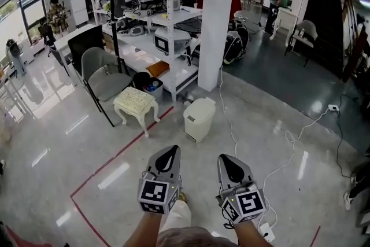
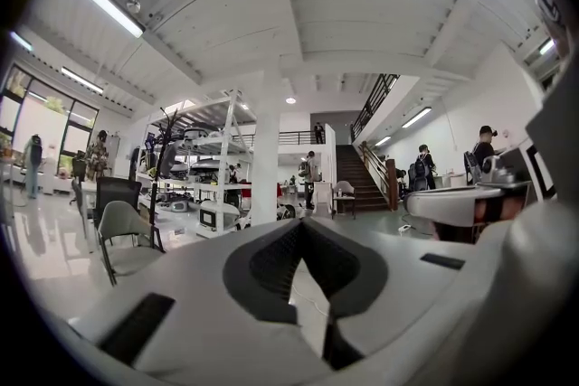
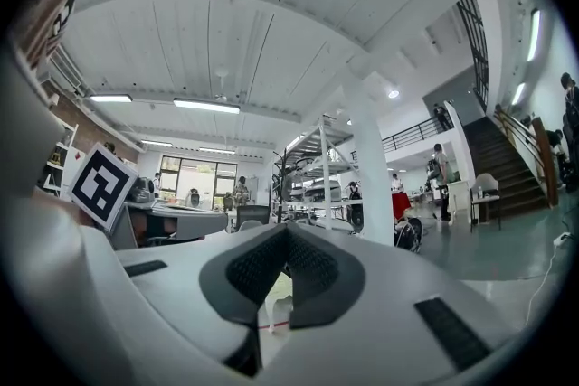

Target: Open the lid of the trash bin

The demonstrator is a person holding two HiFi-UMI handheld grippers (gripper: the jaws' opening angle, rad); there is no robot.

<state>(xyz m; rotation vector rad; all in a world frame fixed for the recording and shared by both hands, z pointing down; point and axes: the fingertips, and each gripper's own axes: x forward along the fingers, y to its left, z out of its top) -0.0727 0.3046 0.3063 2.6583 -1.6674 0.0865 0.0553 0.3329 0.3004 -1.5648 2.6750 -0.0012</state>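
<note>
Both tools are held low and side by side, well short of the target. The left gripper (image 1: 169, 154) has its jaws pinched together at the tips with nothing in them, and the right gripper (image 1: 228, 163) is the same deal. The white trash bin (image 1: 199, 118) sits on the floor straight ahead of them, well apart, lid down. A little cream stool (image 1: 136, 102) stands near it, ahead-left of the left gripper.

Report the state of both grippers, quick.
Left gripper: shut, holding nothing.
Right gripper: shut, holding nothing.
</note>
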